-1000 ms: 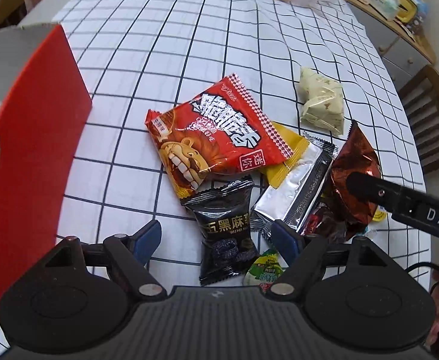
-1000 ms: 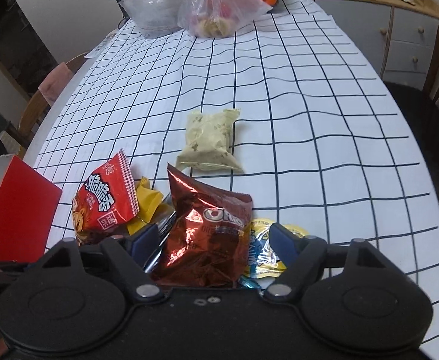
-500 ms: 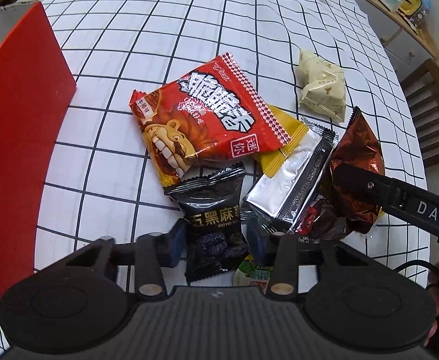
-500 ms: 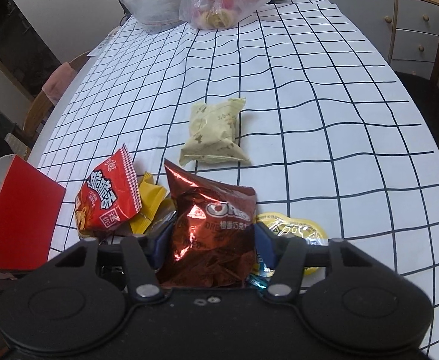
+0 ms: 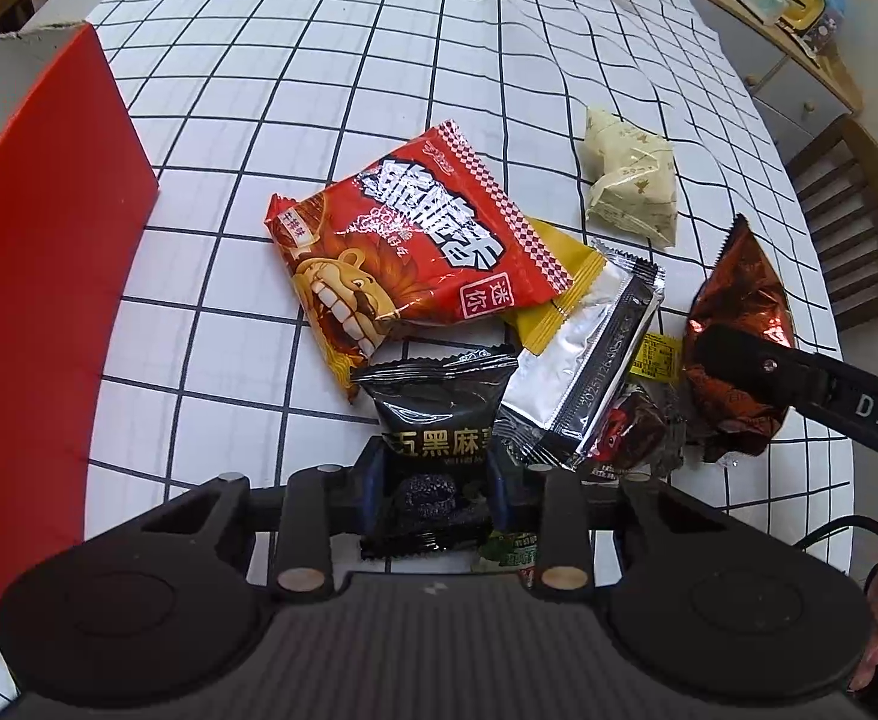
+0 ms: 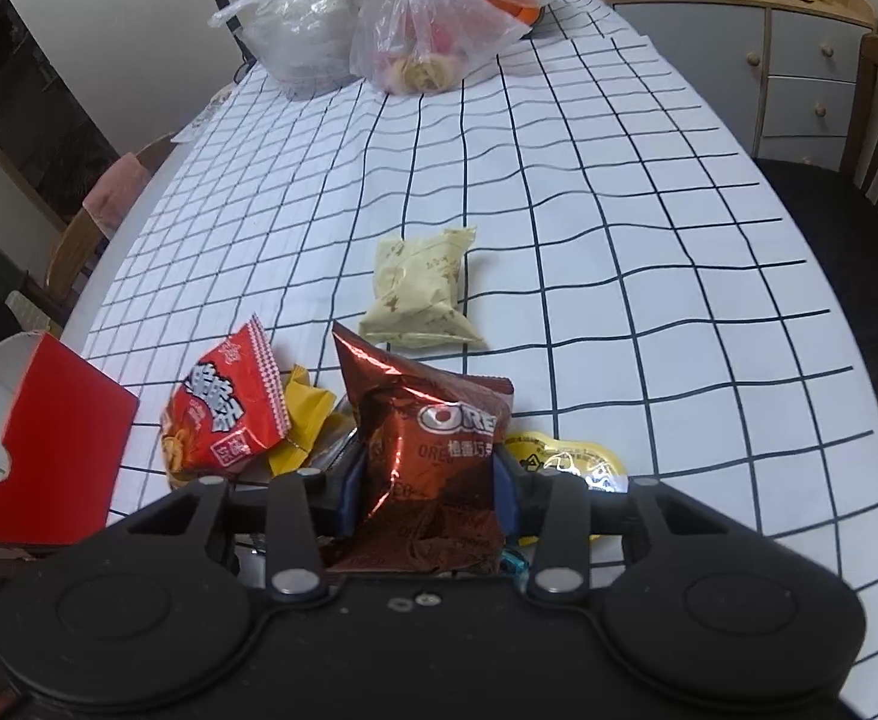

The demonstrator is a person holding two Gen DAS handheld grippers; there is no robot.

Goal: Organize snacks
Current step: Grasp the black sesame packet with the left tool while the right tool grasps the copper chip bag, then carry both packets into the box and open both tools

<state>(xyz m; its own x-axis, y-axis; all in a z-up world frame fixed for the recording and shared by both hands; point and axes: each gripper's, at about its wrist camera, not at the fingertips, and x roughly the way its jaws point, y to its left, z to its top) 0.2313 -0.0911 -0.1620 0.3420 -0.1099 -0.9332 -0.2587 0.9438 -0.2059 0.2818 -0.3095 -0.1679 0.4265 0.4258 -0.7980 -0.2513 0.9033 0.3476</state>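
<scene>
A heap of snack packets lies on the checked tablecloth. My left gripper (image 5: 435, 489) is shut on a black sesame-snack packet (image 5: 439, 420) at the near edge of the heap. My right gripper (image 6: 426, 489) is shut on a copper-brown Oreo packet (image 6: 432, 444), which also shows in the left wrist view (image 5: 739, 330). A red noodle-snack packet (image 5: 414, 246) lies on a yellow packet (image 5: 553, 294) beside a silver packet (image 5: 583, 372). A red open box (image 5: 36, 312) stands to the left; it also shows in the right wrist view (image 6: 48, 444).
A beige packet (image 6: 420, 294) lies apart, beyond the heap. A yellow jelly cup (image 6: 571, 459) sits right of the Oreo packet. Two clear plastic bags (image 6: 390, 30) stand at the table's far end. A cabinet (image 6: 799, 66) and chair (image 6: 847, 222) stand to the right.
Both grippers closed from wide open: the left onto the black packet, the right onto the Oreo packet. Both views shifted slightly over the heap.
</scene>
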